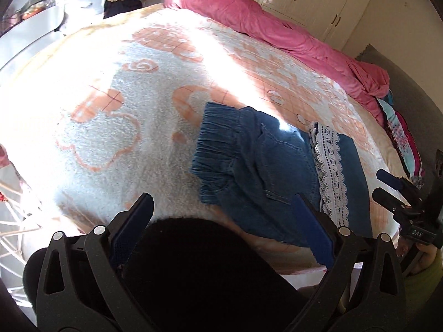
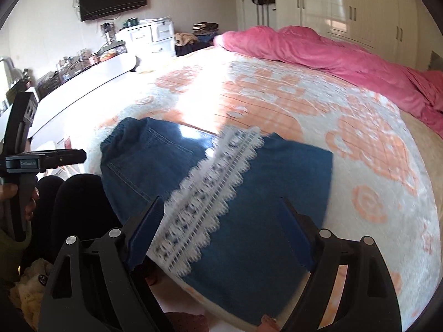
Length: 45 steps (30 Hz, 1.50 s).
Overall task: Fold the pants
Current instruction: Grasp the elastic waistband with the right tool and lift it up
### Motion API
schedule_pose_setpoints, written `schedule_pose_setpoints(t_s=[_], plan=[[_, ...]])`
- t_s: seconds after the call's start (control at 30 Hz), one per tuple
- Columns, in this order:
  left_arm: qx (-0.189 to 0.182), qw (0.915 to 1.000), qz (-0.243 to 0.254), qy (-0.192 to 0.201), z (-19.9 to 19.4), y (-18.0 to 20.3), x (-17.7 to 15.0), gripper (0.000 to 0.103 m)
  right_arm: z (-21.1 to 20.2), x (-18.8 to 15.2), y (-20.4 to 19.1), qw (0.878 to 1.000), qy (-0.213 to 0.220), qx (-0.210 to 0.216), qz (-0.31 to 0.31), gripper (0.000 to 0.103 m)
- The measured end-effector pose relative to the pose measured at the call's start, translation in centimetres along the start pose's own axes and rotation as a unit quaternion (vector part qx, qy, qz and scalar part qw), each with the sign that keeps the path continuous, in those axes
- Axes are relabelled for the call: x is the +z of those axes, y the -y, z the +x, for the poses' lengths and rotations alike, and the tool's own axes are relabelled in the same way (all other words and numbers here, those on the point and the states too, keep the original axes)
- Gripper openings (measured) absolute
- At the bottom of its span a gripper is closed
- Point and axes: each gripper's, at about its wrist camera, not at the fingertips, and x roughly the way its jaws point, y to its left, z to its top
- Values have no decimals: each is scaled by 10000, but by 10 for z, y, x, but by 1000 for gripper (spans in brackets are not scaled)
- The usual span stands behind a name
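Legibly, "DAS" is marked on the right gripper [image 1: 387,185]. Folded denim pants [image 2: 249,207] are laid beyond both spread, empty grippers; left gripper [image 1: 221,221].

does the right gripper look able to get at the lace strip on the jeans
Probably yes: the right gripper hangs open over the lace strip on the jeans, with nothing between.

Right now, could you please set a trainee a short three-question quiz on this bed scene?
1. True or false: the left gripper is clamping the jeans.
2. What white trim crosses the jeans? A) lace strip B) belt C) zip
3. What pink thing lies along the bed's far edge?

Key: 1. False: its jaws stand open, nothing between them. 2. A, the lace strip. 3. A pink quilt.
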Motion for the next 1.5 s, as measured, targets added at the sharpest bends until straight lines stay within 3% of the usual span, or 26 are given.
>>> schedule_pose_setpoints(t_s=[0.4,0.47,0.63,0.7,0.93,1.1,1.13,1.17,1.27,1.33,1.5], plan=[[-80,9994,29,-330,28,-4,11,93,69,85,-54,9928,-320,927,-687,82],[-83,9992,25,-393,35,-4,12,89,83,96,-61,9890,-475,1179,-751,82],[-381,9973,-61,-623,54,-3,10,58,118,109,-83,9794,-895,1361,-1196,82],[-525,9961,-117,-703,60,-4,8,51,134,113,-92,9750,-1073,1371,-1382,82],[-584,9958,-137,-695,60,-4,1,51,172,114,-115,9618,-1424,1523,-1772,82],[-605,9956,-169,-702,59,-5,-1,51,198,110,-117,9493,-1794,2024,-1599,82],[-614,9955,-178,-703,60,-6,-1,50,201,108,-116,9474,-1845,2117,-1533,79],[-622,9954,-202,-702,59,-7,-1,50,202,107,-115,9452,-1860,2247,-1463,61],[-627,9953,-238,-692,59,-8,2,52,188,108,-110,9476,-1648,2362,-1380,43],[-673,9950,-295,-669,56,-8,1,67,171,113,-100,9500,-1438,2465,-1269,35],[-825,9943,-191,-647,48,9,-5,76,126,122,-64,9525,-944,2728,-973,32]])
